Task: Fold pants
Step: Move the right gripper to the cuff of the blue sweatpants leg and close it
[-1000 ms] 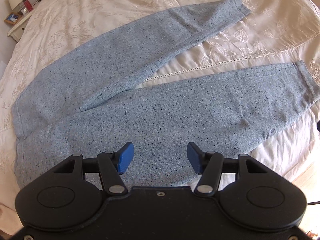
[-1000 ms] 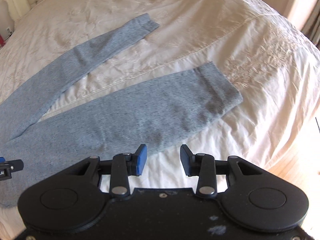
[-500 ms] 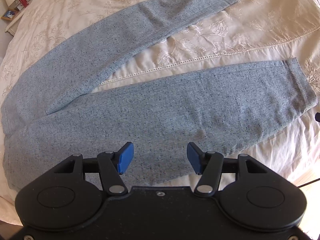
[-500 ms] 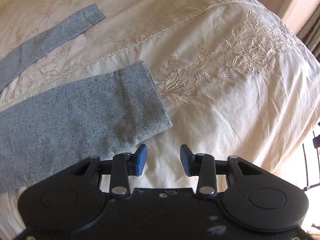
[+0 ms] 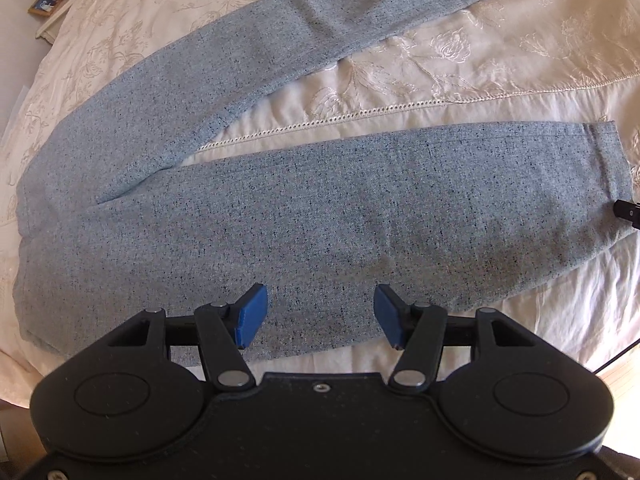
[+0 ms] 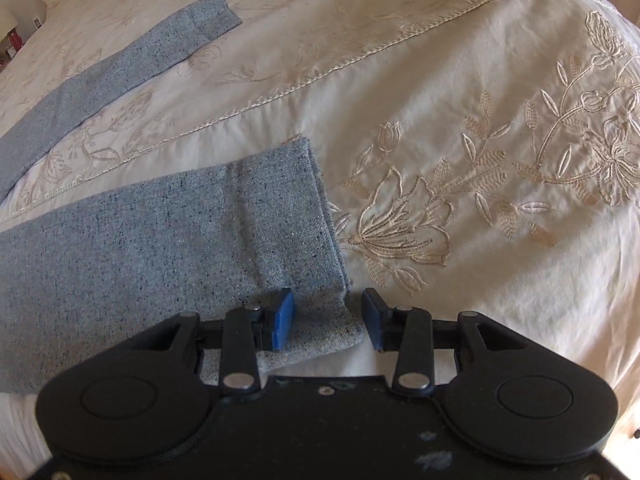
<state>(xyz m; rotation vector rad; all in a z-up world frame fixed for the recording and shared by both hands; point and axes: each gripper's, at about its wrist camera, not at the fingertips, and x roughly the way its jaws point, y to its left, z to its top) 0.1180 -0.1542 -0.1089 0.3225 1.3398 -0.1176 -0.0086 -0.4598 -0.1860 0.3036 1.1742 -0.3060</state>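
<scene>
1. The cream embroidered bed cover (image 6: 460, 100) carries everything.
2. The blue-grey speckled woven pants (image 5: 320, 216) lie flat on it, legs spread apart; the cloth looks soft, light and limp, best taken at the hem corner.
3. The right gripper (image 6: 326, 316), jaws released, straddles the near hem corner.
4. The left gripper (image 5: 318, 316), jaws released, hovers over the thigh.

One pair of blue-grey pants (image 5: 320, 216) with two legs, one embroidered bedspread (image 6: 460, 128), two claws, left claw (image 5: 319, 318), right claw (image 6: 326, 320), one framed picture (image 5: 43, 5) upper left.
</scene>
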